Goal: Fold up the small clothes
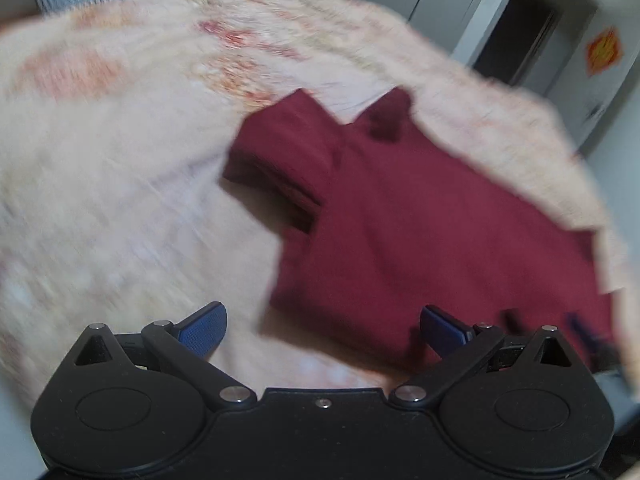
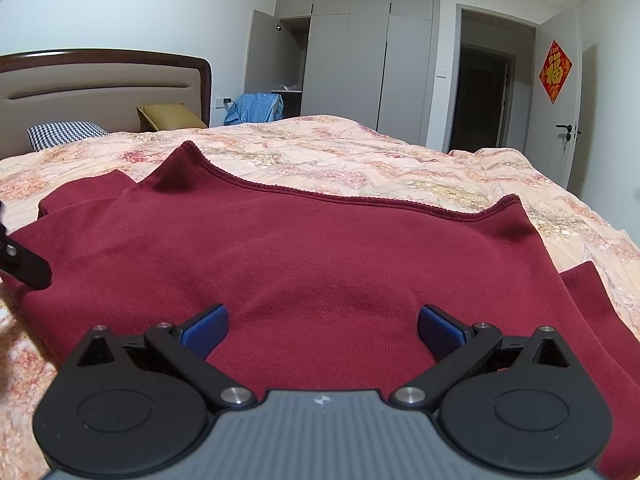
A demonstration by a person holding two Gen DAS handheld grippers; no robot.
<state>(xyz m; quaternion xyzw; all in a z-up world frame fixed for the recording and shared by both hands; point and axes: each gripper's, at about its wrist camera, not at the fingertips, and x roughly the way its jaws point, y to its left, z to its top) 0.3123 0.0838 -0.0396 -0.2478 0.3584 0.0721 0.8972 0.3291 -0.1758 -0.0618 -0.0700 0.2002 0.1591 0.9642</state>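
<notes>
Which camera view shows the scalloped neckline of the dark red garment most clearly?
The right wrist view: the garment is sharp there, and its neckline runs across the picture. The left wrist view is blurred by motion and shows only the garment's outline on the quilt.

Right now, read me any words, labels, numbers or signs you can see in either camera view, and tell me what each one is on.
"福": gold character on the red diamond-shaped decoration hanging on the white door; smaller marks around it are too small to read.
The same decoration in the left wrist view: blurred, unreadable.
Small emblem on the right gripper's grey body: a logo shape, no letters.
No text shows on the red garment or the bedspread.
</notes>
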